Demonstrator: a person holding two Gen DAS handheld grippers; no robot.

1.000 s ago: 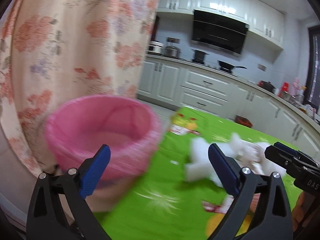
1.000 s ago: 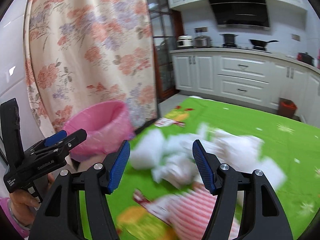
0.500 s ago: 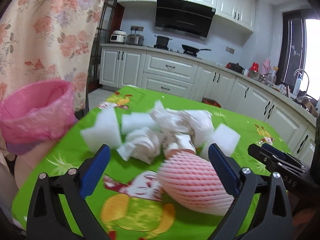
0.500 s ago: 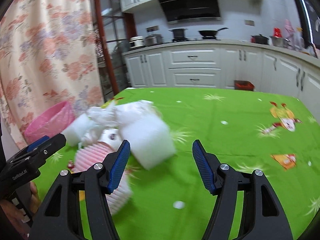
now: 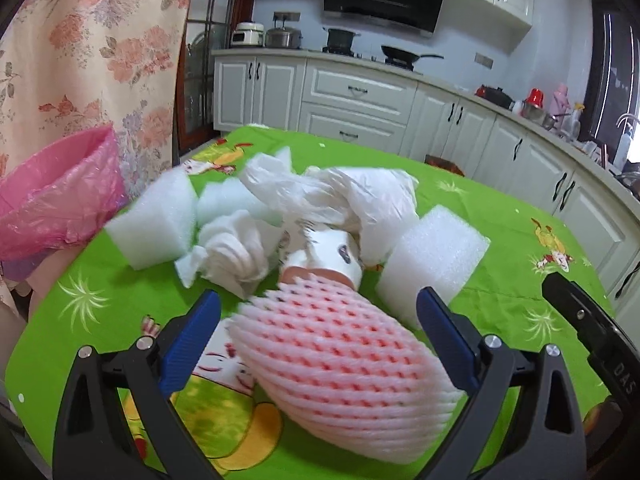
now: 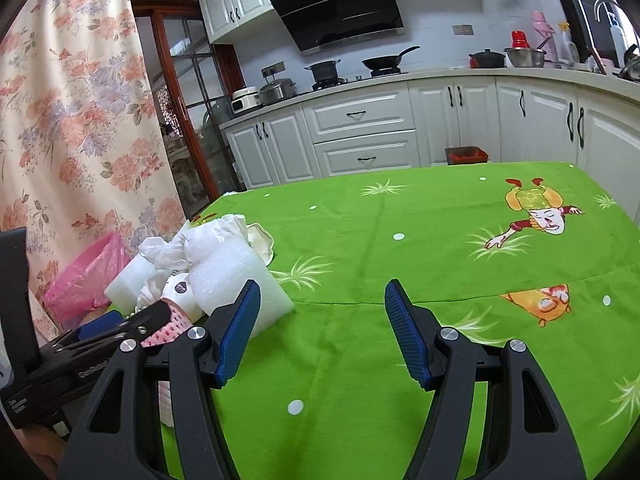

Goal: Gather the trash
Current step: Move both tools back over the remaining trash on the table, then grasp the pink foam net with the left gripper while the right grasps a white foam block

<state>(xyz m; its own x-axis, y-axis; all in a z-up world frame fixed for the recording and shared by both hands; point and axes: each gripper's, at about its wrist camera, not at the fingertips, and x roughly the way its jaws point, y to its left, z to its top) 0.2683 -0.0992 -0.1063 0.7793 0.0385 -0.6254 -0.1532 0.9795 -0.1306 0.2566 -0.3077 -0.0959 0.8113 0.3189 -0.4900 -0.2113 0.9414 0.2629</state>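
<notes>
A pile of trash lies on the green tablecloth [image 5: 500, 240]. It holds a pink foam fruit net [image 5: 340, 368], white foam blocks [image 5: 434, 256], crumpled white plastic [image 5: 352, 196], tissue [image 5: 236, 248] and a paper cup [image 5: 336, 254]. My left gripper [image 5: 316, 340] is open, its jaws on either side of the foam net, not closed on it. My right gripper [image 6: 320, 332] is open and empty over bare cloth, right of the pile [image 6: 224, 264]. A bin with a pink bag [image 5: 56, 196] stands beyond the table's left edge; it also shows in the right wrist view [image 6: 88, 276].
A floral curtain [image 5: 92, 52] hangs at the left behind the bin. White kitchen cabinets [image 6: 360, 136] and a counter with pots run along the back. The tablecloth [image 6: 440, 248] stretches to the right with cartoon prints.
Both grippers swung right, away from the pink bin. The left gripper closed in on the pile until the foam net sits between its jaws. The right now faces bare cloth.
</notes>
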